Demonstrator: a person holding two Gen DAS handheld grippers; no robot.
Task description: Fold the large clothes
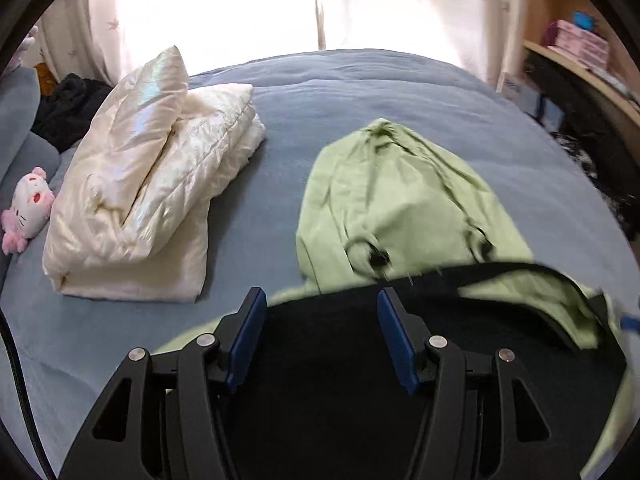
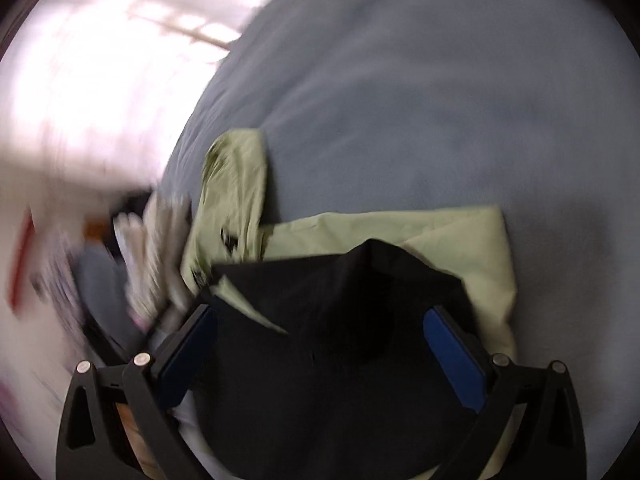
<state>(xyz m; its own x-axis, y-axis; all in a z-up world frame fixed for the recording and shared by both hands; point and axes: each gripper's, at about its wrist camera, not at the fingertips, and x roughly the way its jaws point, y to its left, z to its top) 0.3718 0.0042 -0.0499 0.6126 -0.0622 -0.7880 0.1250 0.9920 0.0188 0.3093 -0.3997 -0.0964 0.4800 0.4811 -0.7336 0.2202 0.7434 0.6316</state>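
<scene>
A light green jacket with a black lining point(image 1: 404, 200) lies crumpled on the blue bed point(image 1: 360, 92). Its black lining point(image 1: 320, 360) spreads right under my left gripper point(image 1: 322, 310), whose jaws are wide open and hold nothing. In the right wrist view, which is blurred, the same jacket point(image 2: 460, 240) shows green cloth around a black lining point(image 2: 320, 320). My right gripper point(image 2: 320, 324) is open just over that lining, empty. A green sleeve or hood point(image 2: 236, 184) lies to the left.
A folded cream puffer coat point(image 1: 144, 184) sits on the bed's left side. A pink and white plush toy point(image 1: 28, 208) lies at the left edge, dark clothing point(image 1: 68, 108) behind it. Wooden shelves point(image 1: 580, 60) stand on the right, curtains point(image 1: 240, 0) behind the bed.
</scene>
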